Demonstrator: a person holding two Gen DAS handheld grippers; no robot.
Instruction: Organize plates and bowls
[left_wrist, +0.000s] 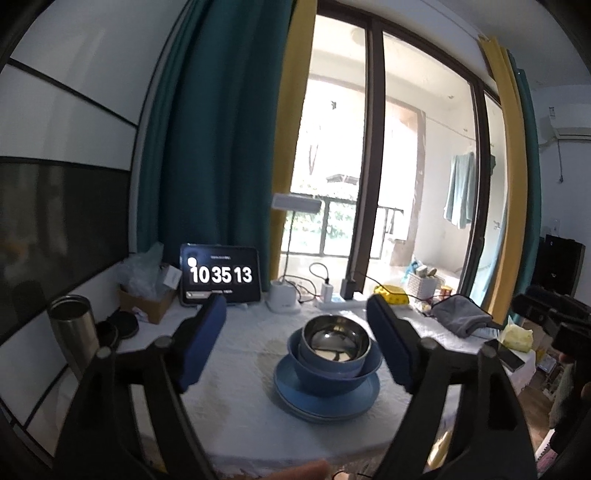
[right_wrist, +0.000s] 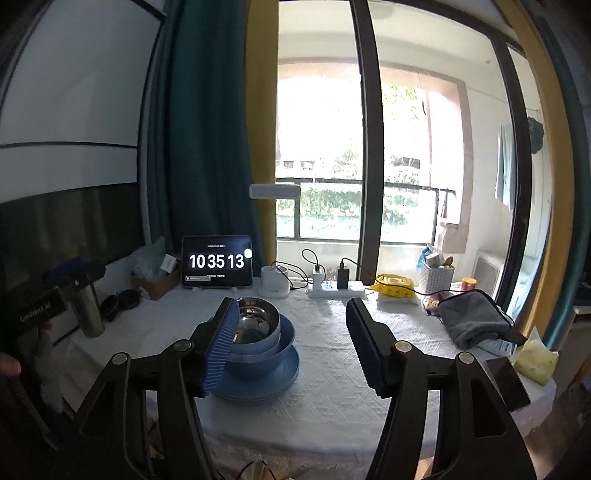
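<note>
A stack stands on the white tablecloth (left_wrist: 240, 387): blue plates (left_wrist: 327, 400) at the bottom, a blue bowl (left_wrist: 332, 373) on them, and a shiny steel bowl (left_wrist: 334, 338) nested on top. My left gripper (left_wrist: 295, 339) is open and empty, held back from the stack, which shows between its fingers toward the right one. In the right wrist view the same plates (right_wrist: 258, 384), blue bowl (right_wrist: 258, 360) and steel bowl (right_wrist: 255, 321) sit just behind the left finger of my right gripper (right_wrist: 291, 347), which is open and empty.
A tablet clock (left_wrist: 221, 275) stands at the back, with a lamp base (left_wrist: 282, 299), power strip (right_wrist: 336, 290) and cables. A steel tumbler (left_wrist: 74, 336) and box (left_wrist: 147, 301) stand at the left. A grey cloth (right_wrist: 472, 325), phone (right_wrist: 508, 384), yellow packets and white basket (right_wrist: 436, 277) lie at the right.
</note>
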